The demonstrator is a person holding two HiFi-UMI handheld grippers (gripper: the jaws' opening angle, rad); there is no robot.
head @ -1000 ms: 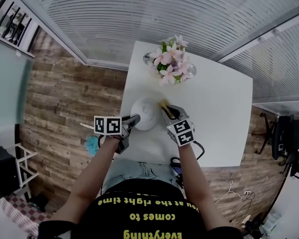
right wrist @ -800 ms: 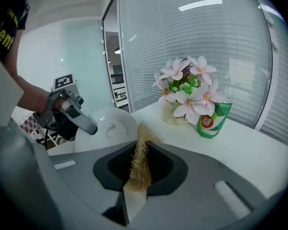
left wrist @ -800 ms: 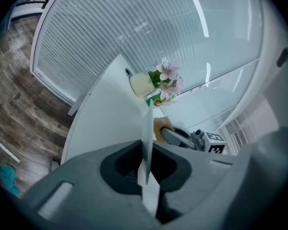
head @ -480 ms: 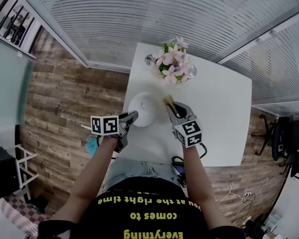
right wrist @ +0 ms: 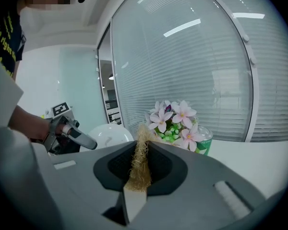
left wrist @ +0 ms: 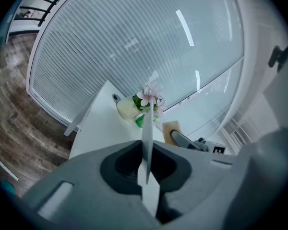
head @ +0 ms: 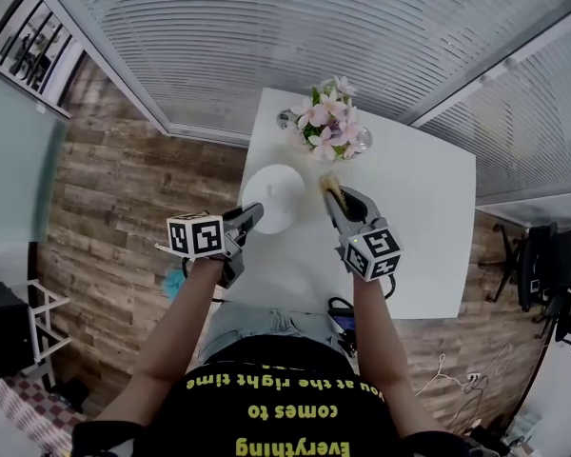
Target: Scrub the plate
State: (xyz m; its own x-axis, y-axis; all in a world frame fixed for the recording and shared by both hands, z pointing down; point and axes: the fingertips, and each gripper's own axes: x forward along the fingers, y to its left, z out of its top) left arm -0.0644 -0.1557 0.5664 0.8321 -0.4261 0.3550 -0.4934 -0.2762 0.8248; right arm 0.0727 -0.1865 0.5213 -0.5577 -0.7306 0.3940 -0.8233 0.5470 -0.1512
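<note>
Now, with your left gripper [head: 251,219] clamped on the plate [head: 274,196] rim, press the scrub pad [head: 329,184] pinched in your right gripper [head: 336,198] flat across it.

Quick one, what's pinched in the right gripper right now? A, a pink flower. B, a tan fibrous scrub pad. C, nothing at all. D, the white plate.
B: the right gripper has its jaws closed on a tan fibrous scrub pad, while the white plate sits edge-on in the left gripper.
</note>
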